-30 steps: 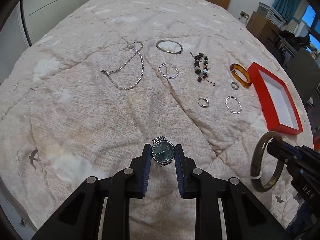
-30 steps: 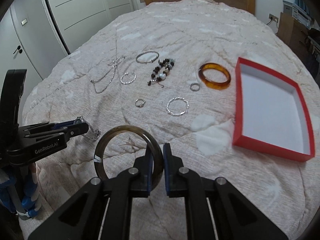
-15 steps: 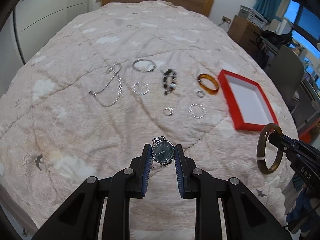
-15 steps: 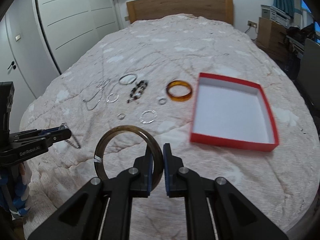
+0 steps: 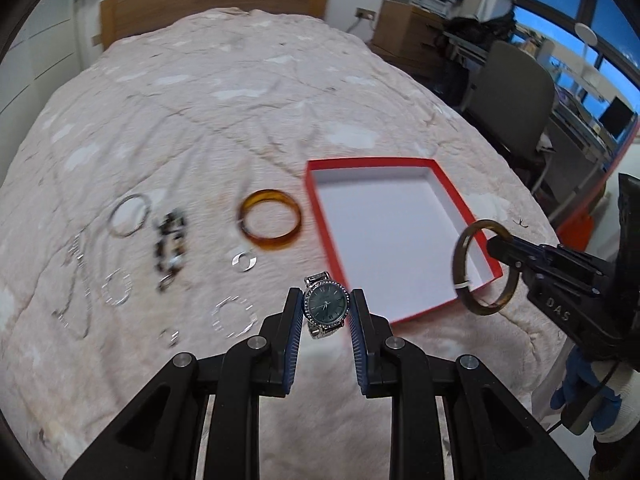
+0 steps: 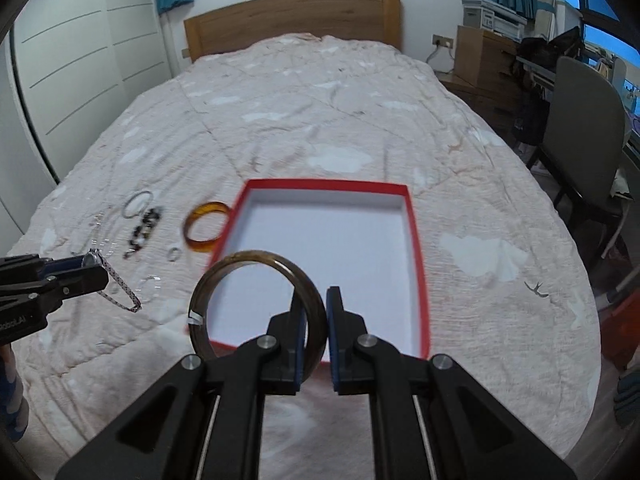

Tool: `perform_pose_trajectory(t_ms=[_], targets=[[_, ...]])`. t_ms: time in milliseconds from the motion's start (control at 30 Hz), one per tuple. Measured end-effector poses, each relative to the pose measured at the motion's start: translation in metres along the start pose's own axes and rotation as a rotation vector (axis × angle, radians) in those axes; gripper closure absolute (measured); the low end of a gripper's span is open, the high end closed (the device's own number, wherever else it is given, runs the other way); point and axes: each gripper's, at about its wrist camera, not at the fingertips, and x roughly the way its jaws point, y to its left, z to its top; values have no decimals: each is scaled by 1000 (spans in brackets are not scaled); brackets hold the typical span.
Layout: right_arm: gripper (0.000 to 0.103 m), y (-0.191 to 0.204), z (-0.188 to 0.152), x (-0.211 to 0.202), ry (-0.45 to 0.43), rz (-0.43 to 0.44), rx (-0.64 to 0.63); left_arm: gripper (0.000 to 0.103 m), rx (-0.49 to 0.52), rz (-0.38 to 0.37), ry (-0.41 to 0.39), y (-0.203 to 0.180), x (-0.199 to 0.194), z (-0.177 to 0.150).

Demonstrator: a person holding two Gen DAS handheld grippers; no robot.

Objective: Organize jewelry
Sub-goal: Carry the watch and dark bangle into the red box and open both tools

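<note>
My left gripper (image 5: 326, 308) is shut on a silver watch with a dark green dial (image 5: 326, 307), held above the bed just left of the red box (image 5: 320, 216). Its band hangs down in the right wrist view (image 6: 120, 284). My right gripper (image 6: 316, 312) is shut on a dark olive bangle (image 6: 224, 272), held over the near edge of the red box (image 6: 416, 248), whose white inside holds nothing. The bangle also shows in the left wrist view (image 5: 460, 248). An amber bangle (image 5: 269, 225), a bead bracelet (image 5: 170, 244), silver hoops and rings lie left of the box.
The jewelry lies on a pink quilted bed (image 6: 320, 92) with a wooden headboard (image 6: 292, 20). A grey chair (image 6: 584, 128) and a desk stand to the right of the bed. White wardrobe doors (image 6: 80, 60) are on the left.
Both grippers have lifted and swung right toward the red box, carrying the watch and the olive bangle. The box now sits right in front of the right gripper.
</note>
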Motion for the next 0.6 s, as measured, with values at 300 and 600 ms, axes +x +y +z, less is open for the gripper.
perform_pose_trajectory(t_ms=[300,600], targets=[[94,-34,4,60,107,-27,-71,86,58,-40,104,-39,86,21],[94,-41,-10,91,193,-24,-181,95,73,-99,195,-51,129,6]])
